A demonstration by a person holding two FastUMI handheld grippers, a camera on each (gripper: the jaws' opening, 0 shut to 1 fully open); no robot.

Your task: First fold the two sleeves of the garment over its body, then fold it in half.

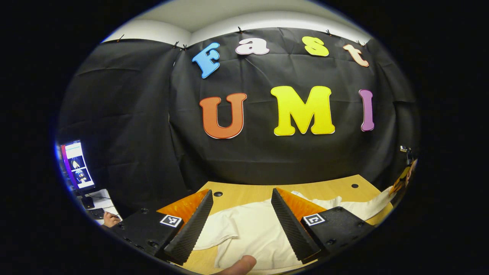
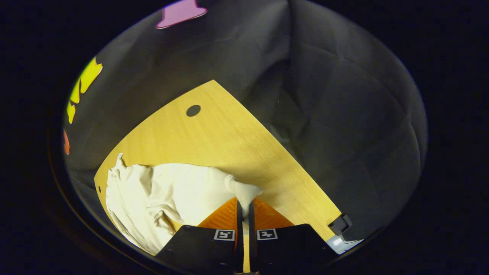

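Right gripper (image 2: 244,208): fingers pressed together on a bunched cuff of the garment (image 2: 160,194), the cloth poking out just past the tips. The rest of the garment lies rumpled to the left of the fingers on the table (image 2: 229,141), one edge near the table's far left rim.

Left gripper (image 1: 241,217): fingers wide apart, holding nothing; garment lies flat between and beyond them on the table. A fingertip (image 1: 238,265) shows nearest, below the gap.

Risks, as judged:
- the pinch is small, so the cuff could slip out if pulled fast;
- dragging with one gripper may haul the whole garment, not just the sleeve;
- bunched cloth may fold crooked.

Containers: none seen. A monitor (image 1: 78,164) stands far left of the left fingers.
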